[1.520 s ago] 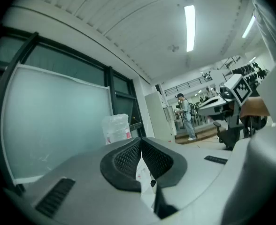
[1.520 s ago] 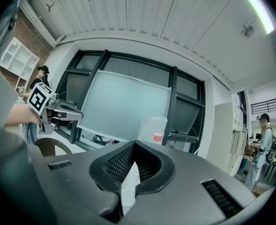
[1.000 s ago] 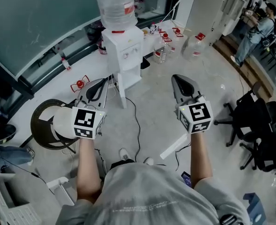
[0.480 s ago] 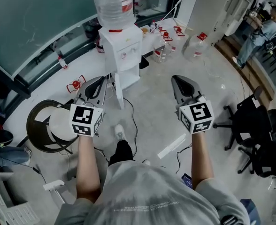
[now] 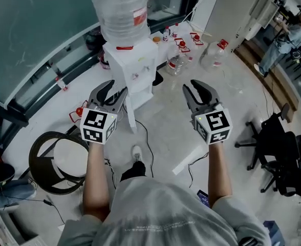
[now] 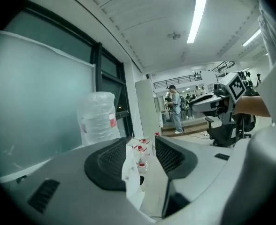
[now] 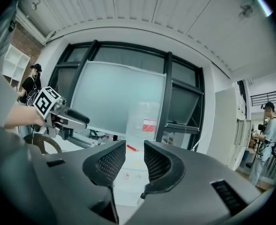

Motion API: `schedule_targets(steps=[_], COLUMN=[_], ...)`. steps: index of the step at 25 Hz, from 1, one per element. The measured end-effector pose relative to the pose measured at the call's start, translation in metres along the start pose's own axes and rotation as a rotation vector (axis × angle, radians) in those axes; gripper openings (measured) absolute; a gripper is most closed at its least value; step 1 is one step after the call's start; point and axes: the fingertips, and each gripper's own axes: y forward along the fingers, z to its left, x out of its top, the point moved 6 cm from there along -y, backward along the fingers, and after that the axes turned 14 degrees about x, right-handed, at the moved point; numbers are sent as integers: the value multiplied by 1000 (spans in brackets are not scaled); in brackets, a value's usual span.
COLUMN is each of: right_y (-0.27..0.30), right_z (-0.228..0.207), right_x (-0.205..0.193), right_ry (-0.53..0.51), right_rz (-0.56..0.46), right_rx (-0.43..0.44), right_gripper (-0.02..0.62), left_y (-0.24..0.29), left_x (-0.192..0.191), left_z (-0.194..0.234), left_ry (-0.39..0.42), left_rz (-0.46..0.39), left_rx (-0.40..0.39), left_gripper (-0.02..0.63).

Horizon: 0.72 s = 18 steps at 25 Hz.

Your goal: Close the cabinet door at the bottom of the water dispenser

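The white water dispenser (image 5: 134, 65) stands ahead with a large clear bottle (image 5: 121, 9) on top. Its bottom cabinet door (image 5: 130, 118) stands open, swung out edge-on toward me. My left gripper (image 5: 112, 92) hangs just left of the door's top edge, apart from it, and its jaws are opening with nothing between them. My right gripper (image 5: 197, 88) is held to the right of the dispenser over bare floor, jaws also opening and empty. In the left gripper view the dispenser (image 6: 131, 165) shows through the gap of the left gripper (image 6: 141, 144). The right gripper (image 7: 134, 146) frames the dispenser (image 7: 131, 179) too.
Several red-capped water bottles (image 5: 180, 59) stand on the floor behind and right of the dispenser. A round black-rimmed seat (image 5: 58, 160) is at the left, black office chairs (image 5: 278, 147) at the right. Cables (image 5: 148, 135) and a white strip (image 5: 189, 160) lie on the floor. A person (image 5: 288, 35) stands far right.
Both grippers have moved forward toward the dispenser, which now looks nearer. Their jaws, shut in both earlier frames, now stand apart.
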Motion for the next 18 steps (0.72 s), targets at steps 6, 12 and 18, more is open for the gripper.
schedule_targets(steps=[6,12,18], right_y=[89,147,185], right_z=[-31,-48,-59], right_x=[-24,-65,-159], right_ry=[77,150,310], right_rz=[76,168,264], right_rx=[-7,-5,35], right_gripper=[256,275,302], left_y=[85,141,181], left_x=[-46,-119,-223], left_z=[37,53,32], left_ry=[1,-39,-129], left_rz=[93,237,453], left_rx=[-83,-180,-285], left_gripper=[245,245,285])
